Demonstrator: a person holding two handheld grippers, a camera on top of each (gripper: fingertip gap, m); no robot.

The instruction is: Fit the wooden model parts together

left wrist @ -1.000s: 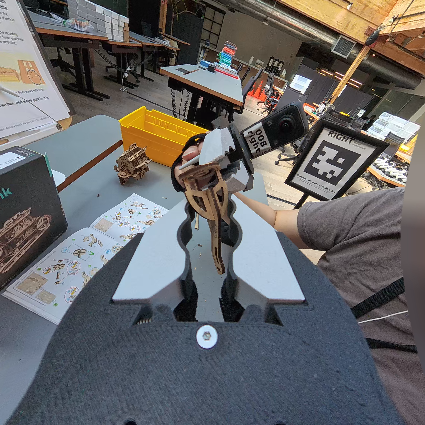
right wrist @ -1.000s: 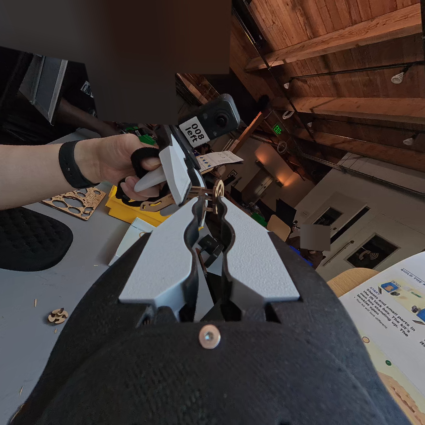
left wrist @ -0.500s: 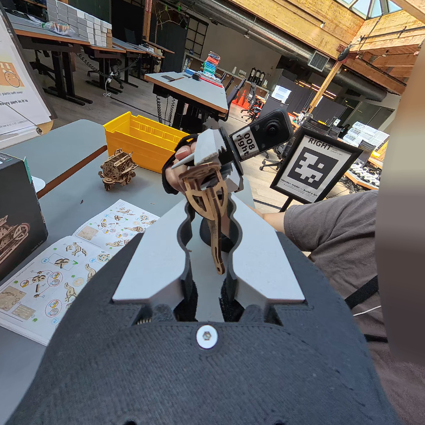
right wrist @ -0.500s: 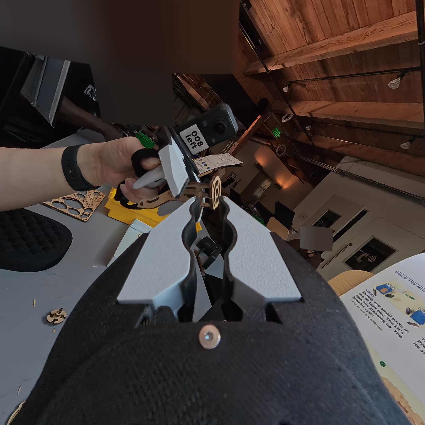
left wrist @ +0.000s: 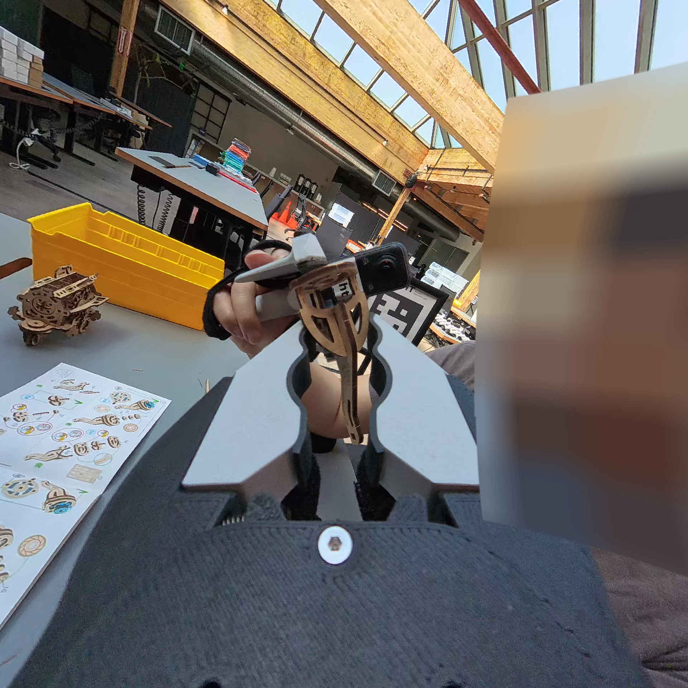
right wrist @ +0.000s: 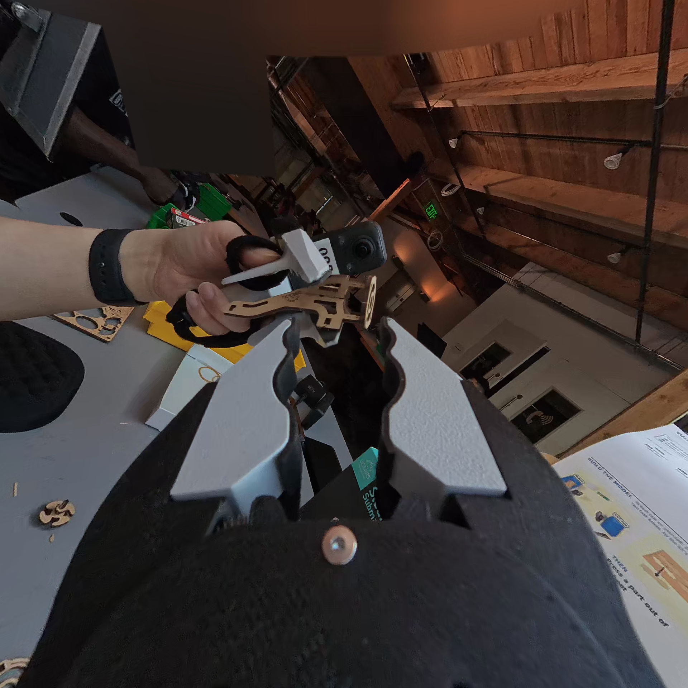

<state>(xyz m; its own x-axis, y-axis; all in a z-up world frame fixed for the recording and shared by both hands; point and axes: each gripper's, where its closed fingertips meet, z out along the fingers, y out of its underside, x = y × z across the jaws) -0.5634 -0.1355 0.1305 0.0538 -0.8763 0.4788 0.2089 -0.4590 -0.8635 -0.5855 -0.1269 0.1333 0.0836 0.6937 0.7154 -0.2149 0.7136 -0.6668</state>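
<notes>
The wooden model part (left wrist: 337,327), a flat laser-cut piece with a fan-shaped cut-out head and a long slotted tail, is held in the air above the grey table (left wrist: 141,350), between the two tools. The left gripper (left wrist: 338,337) has its fingers drawn in on the part's head, the tail running back between them. In the right wrist view the same part (right wrist: 298,301) lies level, a small round disc fitted at its far end. The right gripper (right wrist: 337,327) stands with its fingers spread apart, holding nothing, its tips just below the part; contact cannot be judged.

On the table, left of the tools: a finished wooden assembly (left wrist: 56,303), a yellow bin (left wrist: 123,260) behind it, and an open instruction booklet (left wrist: 70,439). The right wrist view also shows a small cut wooden disc (right wrist: 56,513) lying loose and an emptied cut-out sheet (right wrist: 95,320).
</notes>
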